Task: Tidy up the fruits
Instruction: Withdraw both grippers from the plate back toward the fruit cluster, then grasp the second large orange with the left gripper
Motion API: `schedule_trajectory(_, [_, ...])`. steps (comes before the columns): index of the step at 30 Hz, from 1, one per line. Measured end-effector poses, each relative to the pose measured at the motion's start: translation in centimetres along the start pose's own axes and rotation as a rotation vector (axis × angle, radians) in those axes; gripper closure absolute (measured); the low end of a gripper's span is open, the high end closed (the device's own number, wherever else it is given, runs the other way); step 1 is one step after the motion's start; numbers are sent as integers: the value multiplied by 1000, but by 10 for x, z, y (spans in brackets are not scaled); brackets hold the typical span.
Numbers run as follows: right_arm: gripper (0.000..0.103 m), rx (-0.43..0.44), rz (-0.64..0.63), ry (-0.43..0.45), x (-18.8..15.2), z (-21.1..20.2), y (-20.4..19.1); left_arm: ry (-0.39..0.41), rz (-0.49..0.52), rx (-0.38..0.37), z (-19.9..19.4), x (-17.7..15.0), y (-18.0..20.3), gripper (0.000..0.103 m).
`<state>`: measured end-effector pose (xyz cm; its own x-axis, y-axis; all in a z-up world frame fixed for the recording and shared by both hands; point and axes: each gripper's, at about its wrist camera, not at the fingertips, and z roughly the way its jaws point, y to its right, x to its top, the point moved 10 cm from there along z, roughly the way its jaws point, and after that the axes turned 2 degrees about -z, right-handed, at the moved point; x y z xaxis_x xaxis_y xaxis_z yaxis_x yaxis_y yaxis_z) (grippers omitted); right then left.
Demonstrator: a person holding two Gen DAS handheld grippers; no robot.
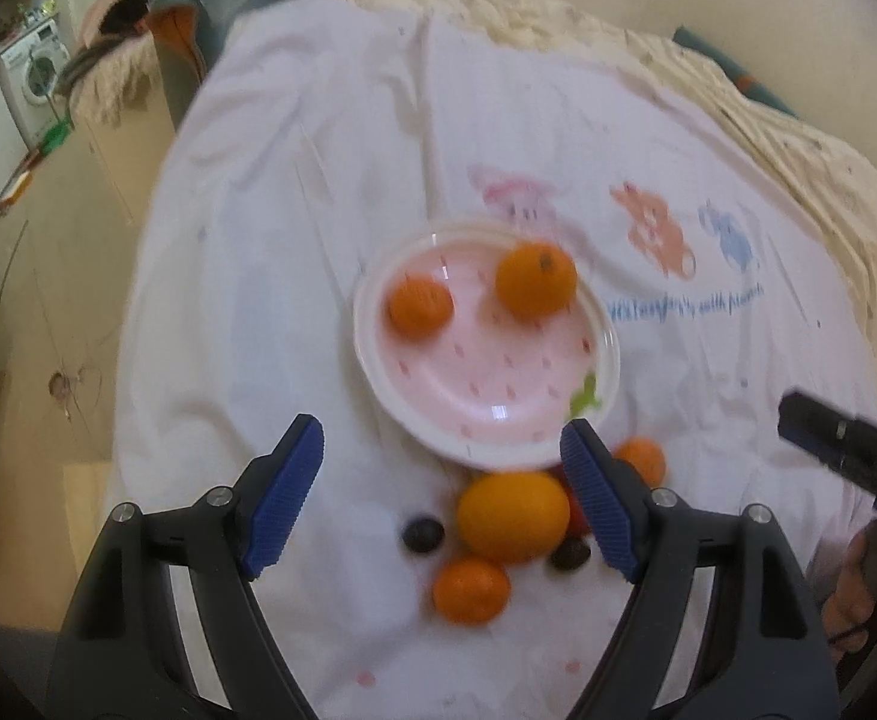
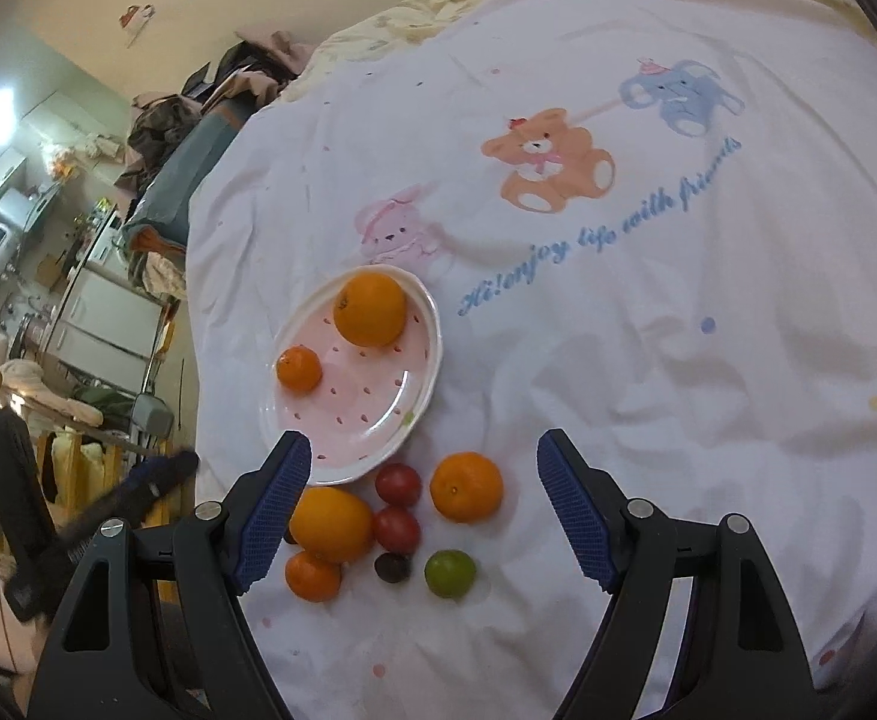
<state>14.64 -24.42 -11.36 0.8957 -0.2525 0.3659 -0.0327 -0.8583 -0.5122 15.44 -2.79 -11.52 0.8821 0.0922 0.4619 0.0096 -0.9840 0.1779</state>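
A pink plate (image 2: 372,426) (image 1: 498,396) lies on the white bedsheet and holds a large orange (image 2: 370,309) (image 1: 535,281) and a small mandarin (image 2: 299,368) (image 1: 420,305). In front of it lie loose fruits: a big orange (image 2: 330,524) (image 1: 513,516), a small mandarin (image 2: 312,575) (image 1: 471,591), another orange (image 2: 466,486), two red tomatoes (image 2: 398,507), a dark plum (image 2: 392,567) and a green lime (image 2: 450,573). My left gripper (image 1: 441,498) is open above the loose fruits. My right gripper (image 2: 423,513) is open above them too.
The sheet (image 2: 648,300) has printed cartoon animals and blue writing. The bed edge drops off at the left toward a cluttered room with a washing machine (image 1: 30,72). The right gripper shows in the left wrist view (image 1: 846,444); the left gripper shows in the right wrist view (image 2: 138,486).
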Motion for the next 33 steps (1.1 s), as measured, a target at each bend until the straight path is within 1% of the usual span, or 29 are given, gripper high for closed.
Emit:
schedule_trajectory(3, [22,-29,5,-12,-2,5,6,-68,-11,-7,14,-19,3,24])
schedule_trajectory(7, [22,-55,20,-35,-6,13,16,-169,9,-30,35,-43,14,24])
schedule_trajectory(8, [22,-61,25,-41,-6,15,19,-195,19,-27,41,-49,17,24])
schedule_trajectory(11, [22,-73,30,-47,-8,17,24,-228,71,-4,54,-61,25,24])
schedule_trajectory(14, [22,-78,41,-48,-8,17,27,-288,122,3,68,-77,35,24])
schedule_trajectory(16, [22,-77,41,-50,-7,19,27,-257,195,35,69,-77,41,26])
schedule_trajectory(17, [22,-79,37,-51,-7,19,27,-246,213,34,69,-76,44,29])
schedule_trajectory(19, [22,-85,29,-53,-7,20,27,-248,228,29,68,-76,48,37])
schedule_trajectory(22, [22,-81,24,-56,-7,21,24,-240,245,35,67,-77,48,45])
schedule_trajectory(27, [22,-75,9,-60,-8,22,20,-225,262,25,62,-75,48,50])
schedule_trajectory(30, [22,-79,5,-59,-7,21,20,-234,240,3,58,-72,48,51])
schedule_trajectory(33, [22,-70,22,-50,-5,19,22,-223,217,-15,46,-68,51,51])
